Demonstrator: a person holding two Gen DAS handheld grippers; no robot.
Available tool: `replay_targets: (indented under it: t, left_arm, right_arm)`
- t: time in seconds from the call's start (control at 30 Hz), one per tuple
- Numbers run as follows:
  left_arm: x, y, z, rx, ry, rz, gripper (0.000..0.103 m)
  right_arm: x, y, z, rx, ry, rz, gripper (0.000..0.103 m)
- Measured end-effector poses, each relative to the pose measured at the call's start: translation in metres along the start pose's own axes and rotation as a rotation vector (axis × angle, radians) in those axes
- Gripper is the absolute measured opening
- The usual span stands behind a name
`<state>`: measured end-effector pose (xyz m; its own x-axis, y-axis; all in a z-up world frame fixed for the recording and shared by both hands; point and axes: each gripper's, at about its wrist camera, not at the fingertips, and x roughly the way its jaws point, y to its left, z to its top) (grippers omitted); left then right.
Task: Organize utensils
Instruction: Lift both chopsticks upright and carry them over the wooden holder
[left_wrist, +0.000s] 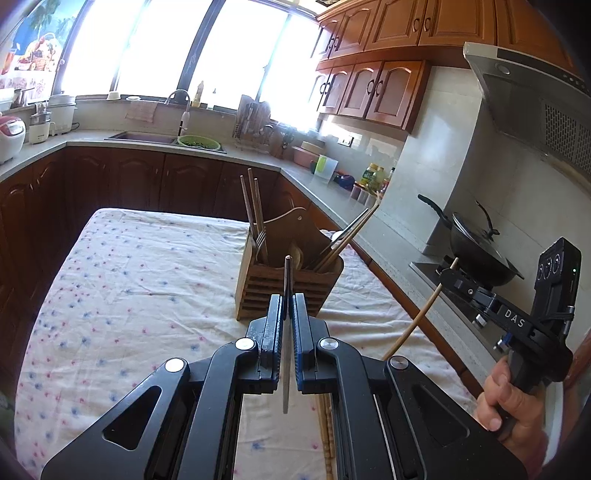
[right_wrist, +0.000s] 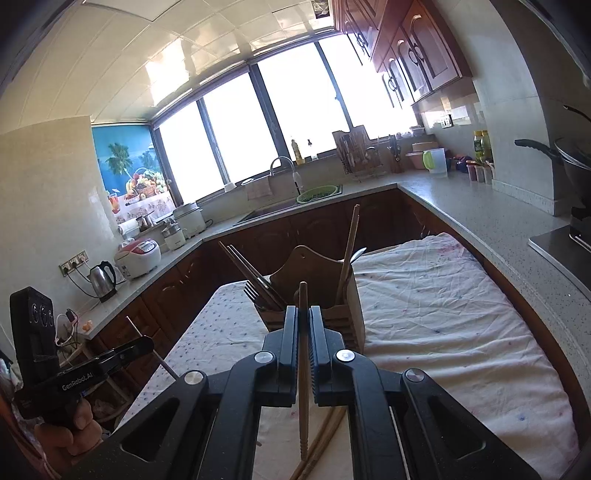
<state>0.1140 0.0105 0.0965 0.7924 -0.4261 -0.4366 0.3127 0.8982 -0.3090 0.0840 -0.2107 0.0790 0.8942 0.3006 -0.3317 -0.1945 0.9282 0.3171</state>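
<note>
Jaws of left gripper closed on metal utensil, right gripper on wooden chopstick, near wooden holder; slippage is risked if thin shafts pivot.

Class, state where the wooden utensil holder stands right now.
In both wrist views the wooden utensil holder stands on the floral tablecloth, just ahead of both grippers, with kitchen cabinets behind.
</note>
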Motion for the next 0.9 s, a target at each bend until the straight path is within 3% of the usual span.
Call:
replay_targets:
  t: [0.3,0.47,0.73,0.9]
  left_arm:
    - [0.005,-0.003,0.021,0.02,-0.04,0.003,0.004]
    - [0.011,-0.007,0.048,0.031,-0.095,0.006,0.004]
    - [0.025,-0.015,0.107,0.051,-0.232,0.047,0.004]
    - [0.05,-0.015,0.128,0.047,-0.271,0.082,0.004]
  right_arm:
    - [0.005,-0.001,0.011,-0.005,-0.029,-0.005,0.005]
    - [0.011,-0.003,0.026,-0.015,-0.053,-0.015,0.005]
    - [0.025,-0.001,0.079,-0.031,-0.167,-0.035,0.005]
    - [0.043,-0.004,0.11,-0.019,-0.229,-0.053,0.005]
